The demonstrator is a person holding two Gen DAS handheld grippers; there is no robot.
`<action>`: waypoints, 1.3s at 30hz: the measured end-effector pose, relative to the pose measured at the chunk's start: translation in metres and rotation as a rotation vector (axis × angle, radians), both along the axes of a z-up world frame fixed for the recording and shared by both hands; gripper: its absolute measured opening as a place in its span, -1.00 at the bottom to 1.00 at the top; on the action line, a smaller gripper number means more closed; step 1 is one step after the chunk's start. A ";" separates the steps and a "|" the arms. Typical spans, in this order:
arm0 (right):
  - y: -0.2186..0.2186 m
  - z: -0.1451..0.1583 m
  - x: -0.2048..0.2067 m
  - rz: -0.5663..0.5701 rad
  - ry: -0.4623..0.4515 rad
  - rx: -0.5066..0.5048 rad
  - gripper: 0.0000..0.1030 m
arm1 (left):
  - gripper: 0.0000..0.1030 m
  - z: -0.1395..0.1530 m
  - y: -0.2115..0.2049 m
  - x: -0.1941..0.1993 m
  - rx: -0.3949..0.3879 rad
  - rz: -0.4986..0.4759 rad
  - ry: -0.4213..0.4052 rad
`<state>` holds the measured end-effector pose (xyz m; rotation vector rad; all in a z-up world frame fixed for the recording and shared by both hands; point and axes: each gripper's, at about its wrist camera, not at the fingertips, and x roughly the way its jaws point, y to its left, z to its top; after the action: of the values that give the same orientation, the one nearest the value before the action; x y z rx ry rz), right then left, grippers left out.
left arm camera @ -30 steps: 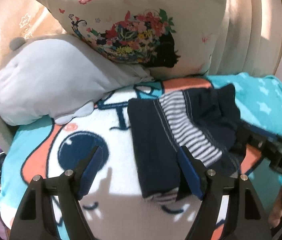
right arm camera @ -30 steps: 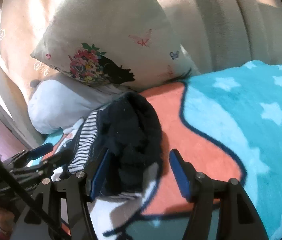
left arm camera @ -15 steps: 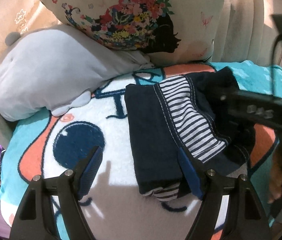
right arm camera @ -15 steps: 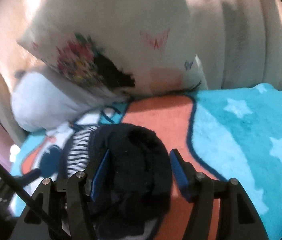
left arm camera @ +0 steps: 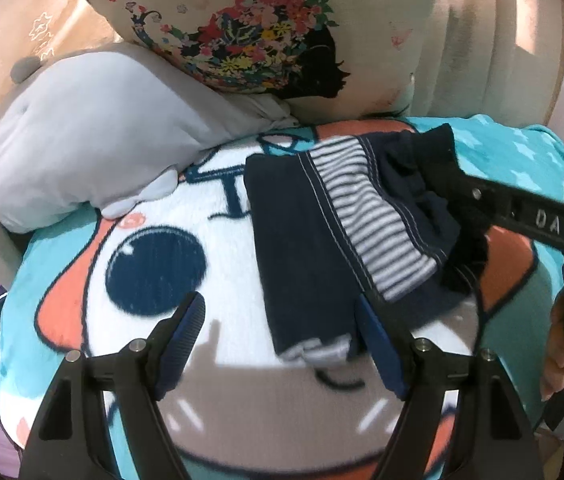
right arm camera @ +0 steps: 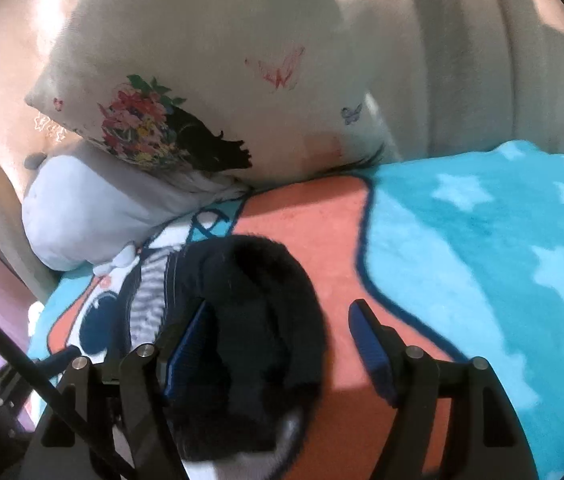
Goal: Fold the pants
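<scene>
My left gripper hangs wide open, gripping nothing; the folded navy pants lie on the blanket just ahead, toward its right finger. My right gripper, also spread, straddles their dark bunched end.

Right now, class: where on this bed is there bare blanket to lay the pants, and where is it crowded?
Free: the turquoise starred stretch of the blanket right of the pants, and the white cartoon-face patch between pants and grey plush cushion. Crowded: the head end, where the floral pillow leans on the cushion.
</scene>
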<state>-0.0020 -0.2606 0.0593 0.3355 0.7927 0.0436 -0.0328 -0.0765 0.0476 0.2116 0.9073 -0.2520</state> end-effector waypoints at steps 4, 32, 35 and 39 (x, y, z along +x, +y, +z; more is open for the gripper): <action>-0.003 -0.004 -0.030 -0.025 0.007 -0.022 0.49 | 0.55 -0.003 0.008 -0.018 -0.033 -0.008 0.040; 0.040 -0.013 -0.118 -0.070 -0.007 -0.103 0.49 | 0.59 -0.011 0.036 -0.061 -0.106 0.040 0.101; 0.044 -0.013 -0.118 -0.065 -0.008 -0.112 0.49 | 0.59 -0.014 0.038 -0.059 -0.109 0.046 0.111; 0.045 -0.013 -0.117 -0.063 -0.007 -0.114 0.50 | 0.59 -0.016 0.038 -0.057 -0.106 0.047 0.118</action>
<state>-0.1192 -0.2157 0.0462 0.2519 0.7737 -0.0595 -0.0893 -0.0385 0.0312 0.0774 1.0119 -0.2704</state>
